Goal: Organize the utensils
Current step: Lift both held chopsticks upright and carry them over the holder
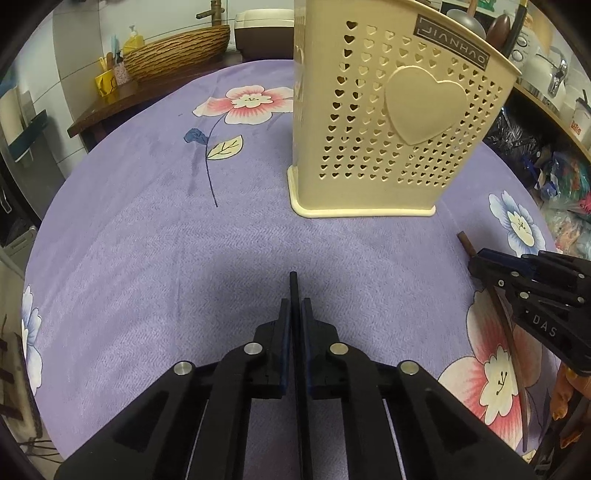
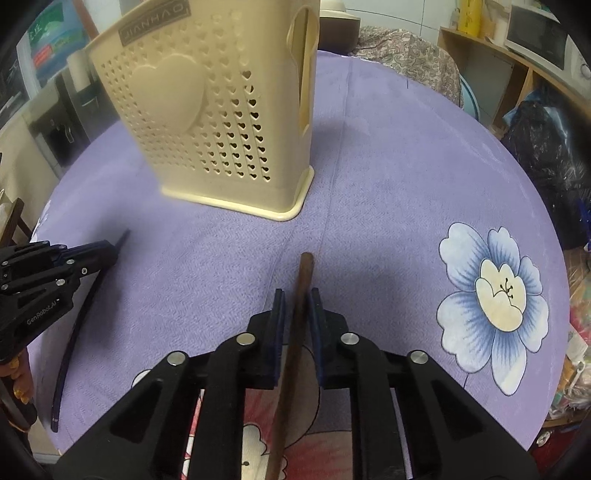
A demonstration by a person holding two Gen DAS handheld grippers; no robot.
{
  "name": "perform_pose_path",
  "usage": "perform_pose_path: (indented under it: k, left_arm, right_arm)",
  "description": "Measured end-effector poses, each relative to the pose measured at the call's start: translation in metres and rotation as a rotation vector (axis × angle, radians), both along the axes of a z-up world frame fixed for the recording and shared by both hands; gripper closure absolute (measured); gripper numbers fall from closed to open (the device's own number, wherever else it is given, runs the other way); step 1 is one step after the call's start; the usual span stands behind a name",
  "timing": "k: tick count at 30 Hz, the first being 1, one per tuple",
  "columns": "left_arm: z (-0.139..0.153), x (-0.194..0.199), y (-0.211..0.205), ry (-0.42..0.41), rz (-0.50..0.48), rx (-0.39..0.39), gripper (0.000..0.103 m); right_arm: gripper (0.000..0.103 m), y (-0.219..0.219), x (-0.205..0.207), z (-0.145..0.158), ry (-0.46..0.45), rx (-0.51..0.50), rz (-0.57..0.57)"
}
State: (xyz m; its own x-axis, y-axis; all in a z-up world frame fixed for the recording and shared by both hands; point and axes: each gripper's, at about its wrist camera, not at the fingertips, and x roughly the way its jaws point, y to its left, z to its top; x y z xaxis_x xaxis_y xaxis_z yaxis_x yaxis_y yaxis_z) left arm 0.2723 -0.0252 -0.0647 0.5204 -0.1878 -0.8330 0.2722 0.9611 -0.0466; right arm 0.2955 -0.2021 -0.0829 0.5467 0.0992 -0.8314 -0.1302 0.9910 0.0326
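Observation:
A cream utensil holder (image 1: pixel 391 122) with heart-shaped holes stands upright on the purple flowered cloth; it also shows in the right wrist view (image 2: pixel 221 122). My left gripper (image 1: pixel 294 308) is shut on a black chopstick (image 1: pixel 294 288), whose tip pokes out ahead of the fingers; the same chopstick shows in the right wrist view (image 2: pixel 74 325). My right gripper (image 2: pixel 297 297) has its jaws around a brown chopstick (image 2: pixel 301 280) that runs between the fingers, with a small gap showing on each side. It shows in the left wrist view (image 1: pixel 509 332) too.
Utensil handles (image 1: pixel 498 26) stick out of the holder's top. A woven basket (image 1: pixel 177 51) sits on a side table at the back left. Shelves and plastic bags (image 1: pixel 561 177) lie beyond the table's right edge. The round table (image 2: pixel 406 184) drops off all around.

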Motion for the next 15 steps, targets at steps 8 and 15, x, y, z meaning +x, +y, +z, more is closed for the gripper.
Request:
perform_pose_path:
  k: [8, 15]
  left_arm:
    - [0.001, 0.002, -0.001, -0.027, 0.013, -0.018, 0.097]
    - [0.041, -0.022, 0.006, -0.124, 0.005, -0.112, 0.097]
  right_arm:
    - [0.094, -0.012, -0.005, 0.001, -0.009, 0.062, 0.002]
    - [0.094, -0.021, -0.032, 0.044, -0.120, 0.137, 0.028]
